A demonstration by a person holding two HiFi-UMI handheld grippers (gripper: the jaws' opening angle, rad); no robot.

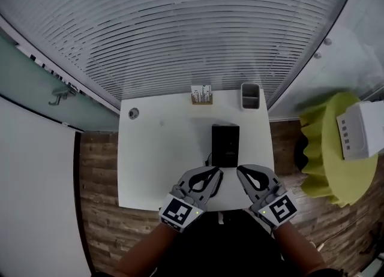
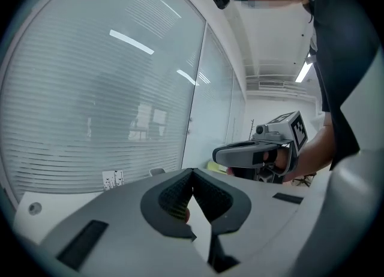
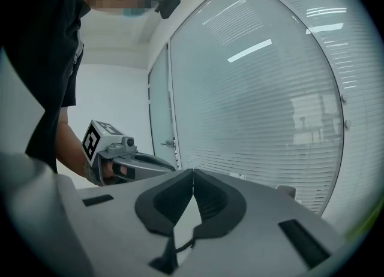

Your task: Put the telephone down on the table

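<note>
The black telephone [image 1: 225, 145] lies flat on the white table [image 1: 156, 162], right of the middle, with a thin cord leaving its near left corner. My left gripper [image 1: 216, 174] hovers over the table's front edge just short of the phone's near left corner, jaws shut and empty. At the phone's near right corner my right gripper [image 1: 242, 170] is likewise shut with nothing in it. In the left gripper view the jaws [image 2: 192, 172] meet at the tip, and the right gripper [image 2: 255, 151] shows beyond. The right gripper view shows its own jaws [image 3: 193, 171] closed and the left gripper [image 3: 129, 160] to the side.
A small card stand [image 1: 201, 95] and a grey box [image 1: 250, 96] sit at the table's far edge. A round cable hole [image 1: 133, 113] is at the far left. A yellow-green round seat [image 1: 330, 162] with a white box [image 1: 360, 129] stands to the right. Blinds on glass rise behind.
</note>
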